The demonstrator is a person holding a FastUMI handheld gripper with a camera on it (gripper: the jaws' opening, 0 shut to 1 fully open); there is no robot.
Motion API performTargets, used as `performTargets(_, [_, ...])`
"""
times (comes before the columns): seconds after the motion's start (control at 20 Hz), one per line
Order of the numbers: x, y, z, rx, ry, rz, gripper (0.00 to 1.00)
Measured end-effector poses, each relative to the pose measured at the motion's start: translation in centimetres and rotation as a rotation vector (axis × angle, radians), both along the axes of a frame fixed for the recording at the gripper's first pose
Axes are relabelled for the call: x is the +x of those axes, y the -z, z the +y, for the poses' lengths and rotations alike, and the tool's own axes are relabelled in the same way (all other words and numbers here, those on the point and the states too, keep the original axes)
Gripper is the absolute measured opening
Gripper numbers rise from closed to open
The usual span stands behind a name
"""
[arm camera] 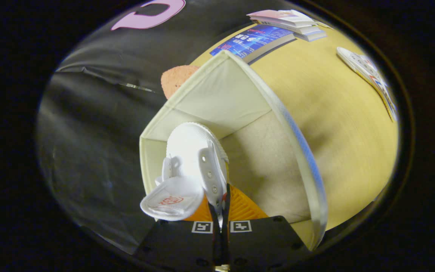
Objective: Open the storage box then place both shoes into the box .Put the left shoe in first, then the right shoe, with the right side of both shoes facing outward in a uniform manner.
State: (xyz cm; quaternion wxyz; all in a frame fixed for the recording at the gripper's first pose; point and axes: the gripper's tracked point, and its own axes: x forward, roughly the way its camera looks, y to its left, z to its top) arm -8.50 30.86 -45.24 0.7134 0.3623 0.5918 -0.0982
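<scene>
Fingers (220, 211): squeezed nearly together, pinching the eyelet flap of a white shoe.
Shoe (193, 166): held just ahead of the fingers at 12 o'clock, toe pointing down and away into the box. Tongue (172, 198) flopped out toward 9 o'clock. Hanging in the air or resting on the bottom: cannot tell.
Left or right shoe: cannot tell from here.
Box (217, 98): open already, pale cloth walls, standing on the surface. Lid: cannot tell where it went.
Inside the box: bare pale floor (266, 166) at 2 o'clock from the shoe. No other shoe seen in there, so likely the first one going in.
Done: box opened, one shoe picked up and brought into the box.
Left to do: set this shoe down the right way, let go, then bring the other shoe.
Surface (334, 124): yellow wood, beyond the box at 2 o'clock.
Far things: blue book (253, 39), stack of books (293, 22) and a flat card (368, 71) at 1 o'clock, orange sponge-like thing (176, 77) at 11 o'clock behind the box.
</scene>
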Motion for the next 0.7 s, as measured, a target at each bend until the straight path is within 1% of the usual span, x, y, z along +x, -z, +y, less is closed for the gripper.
performTargets(0.05, [0.0,0.4,0.0,-0.013,0.003,0.020,0.03])
performTargets(0.25, [0.0,1.8,-0.8,-0.131,0.006,0.081,0.03])
performTargets(0.35, [0.0,2.4,-0.4,-0.161,-0.017,0.100,0.04])
performTargets(0.5, [-0.1,2.6,0.7,-0.154,-0.063,0.111,0.05])
performTargets(0.55, [0.2,2.5,0.9,-0.142,-0.071,0.103,0.07])
performTargets(0.6, [0.3,2.3,1.2,-0.130,-0.075,0.087,0.13])
performTargets(0.7, [0.3,2.2,1.6,-0.114,-0.108,0.071,0.25])
